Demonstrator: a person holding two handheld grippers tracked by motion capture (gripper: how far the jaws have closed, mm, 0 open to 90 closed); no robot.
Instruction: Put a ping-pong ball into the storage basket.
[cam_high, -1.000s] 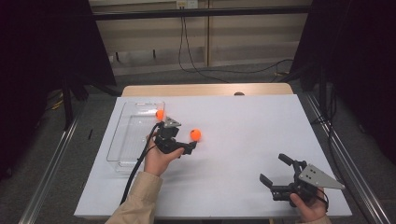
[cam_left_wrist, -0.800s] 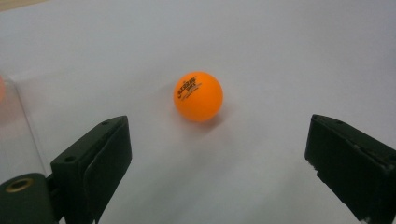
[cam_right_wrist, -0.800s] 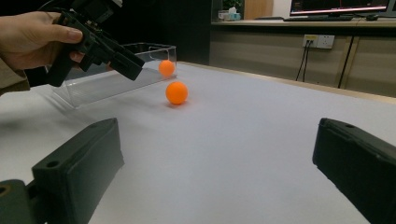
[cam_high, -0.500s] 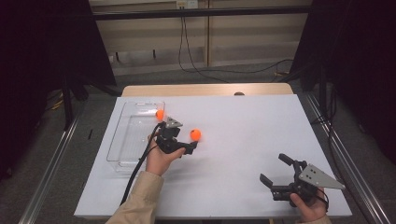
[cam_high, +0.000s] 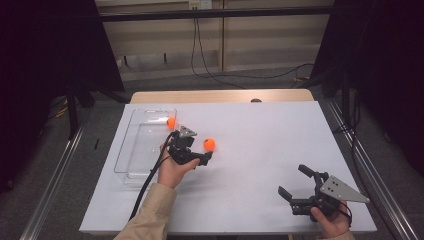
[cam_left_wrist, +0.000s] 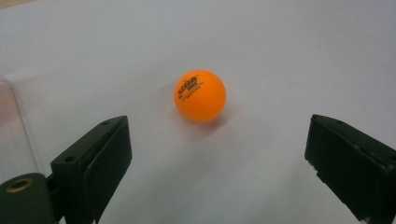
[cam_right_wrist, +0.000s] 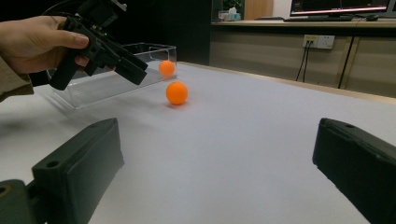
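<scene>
The left gripper (cam_high: 204, 159) sits left of centre in the high view, held in the person's left hand (cam_high: 172, 170), its jaws spread wide and gripping nothing. Nothing has changed over the last second: both hands and both balls sit exactly where they were, so the pick-up looks paused just short of the grab, with the approach made but the jaws not yet closed.

In the left gripper view the two black jaws rise at the lower left and lower right corners. An orange ball (cam_left_wrist: 200, 95) rests on the white surface (cam_left_wrist: 280, 56) ahead of them, centred between them but beyond their tips, touching neither.

A second orange ball (cam_high: 171, 122) lies inside the clear plastic tray (cam_high: 131, 150), just left of the gripper, at the tray's far end.

The right gripper (cam_high: 296, 187) rests at the lower right of the high view, well apart from the balls. Its jaws are also wide open and empty.
</scene>
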